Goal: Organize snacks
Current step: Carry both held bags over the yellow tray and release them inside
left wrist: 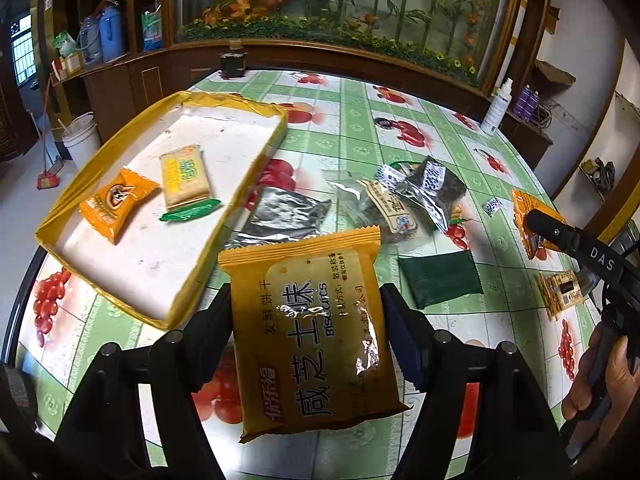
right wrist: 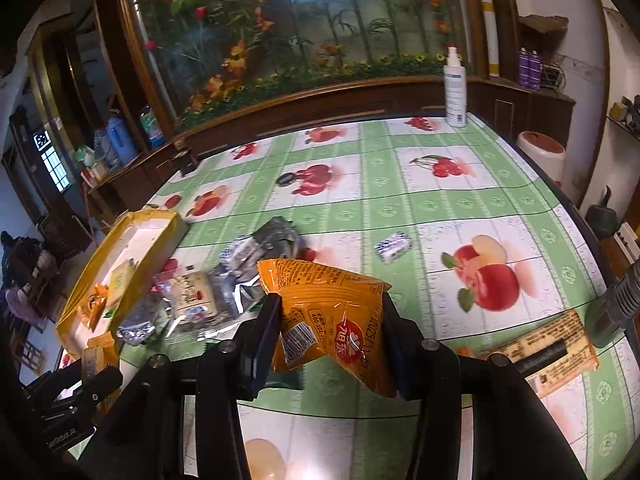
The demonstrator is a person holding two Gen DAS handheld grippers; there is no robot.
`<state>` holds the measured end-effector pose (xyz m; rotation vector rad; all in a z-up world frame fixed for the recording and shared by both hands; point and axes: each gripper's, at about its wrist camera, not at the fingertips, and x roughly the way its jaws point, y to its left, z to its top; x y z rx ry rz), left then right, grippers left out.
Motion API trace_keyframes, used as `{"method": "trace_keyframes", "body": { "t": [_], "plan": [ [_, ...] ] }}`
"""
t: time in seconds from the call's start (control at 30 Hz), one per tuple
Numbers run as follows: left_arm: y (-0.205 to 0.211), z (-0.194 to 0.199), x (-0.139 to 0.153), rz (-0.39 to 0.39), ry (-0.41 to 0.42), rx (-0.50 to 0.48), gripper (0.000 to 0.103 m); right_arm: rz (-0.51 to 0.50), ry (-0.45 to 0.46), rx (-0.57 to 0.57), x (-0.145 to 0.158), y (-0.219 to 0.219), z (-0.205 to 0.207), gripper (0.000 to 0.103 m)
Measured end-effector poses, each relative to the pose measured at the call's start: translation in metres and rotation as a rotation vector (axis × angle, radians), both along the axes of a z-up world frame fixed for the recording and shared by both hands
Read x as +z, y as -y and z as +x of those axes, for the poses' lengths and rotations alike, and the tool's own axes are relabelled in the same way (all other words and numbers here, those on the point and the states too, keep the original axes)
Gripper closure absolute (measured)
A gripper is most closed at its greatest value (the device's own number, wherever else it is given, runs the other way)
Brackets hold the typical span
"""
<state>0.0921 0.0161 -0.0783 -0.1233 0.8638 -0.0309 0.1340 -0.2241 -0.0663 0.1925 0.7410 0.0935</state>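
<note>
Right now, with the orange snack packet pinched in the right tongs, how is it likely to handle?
The orange snack packet looks soft: it creases and bulges between the right tongs. Its lower corner droops past the pads, so it probably flops. The glossy film may slip if the grip loosens. It is likely light.

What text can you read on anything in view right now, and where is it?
"Biscuits", beside large Chinese characters: on the yellow biscuit pack in the left claw.
"DAS": on the right claw's black arm.
Barcode digits and small print on the orange snack pack in the right claw: too blurred.
Other wrappers: unreadable.
</note>
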Motion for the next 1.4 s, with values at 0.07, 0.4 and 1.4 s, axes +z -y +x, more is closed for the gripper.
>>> {"method": "trace_keyframes", "body": {
  "t": [0.07,0.4,1.4],
  "plan": [
    [-0.006,-0.001,0.0,0.0,0.003,0.01,0.032,0.0,0.002,0.016,0.001,-0.007,0.001,0.055],
    [-0.033,-0.001,0.001,-0.018,0.007,0.061,0.032,-0.004,-0.001,0.094,0.003,-0.044,0.01,0.055],
    [-0.159,0.131,-0.018,0.037,-0.09,0.243,0.032,0.04,-0.084,0.431,-0.024,-0.282,0.173,0.055]
  ]
}}
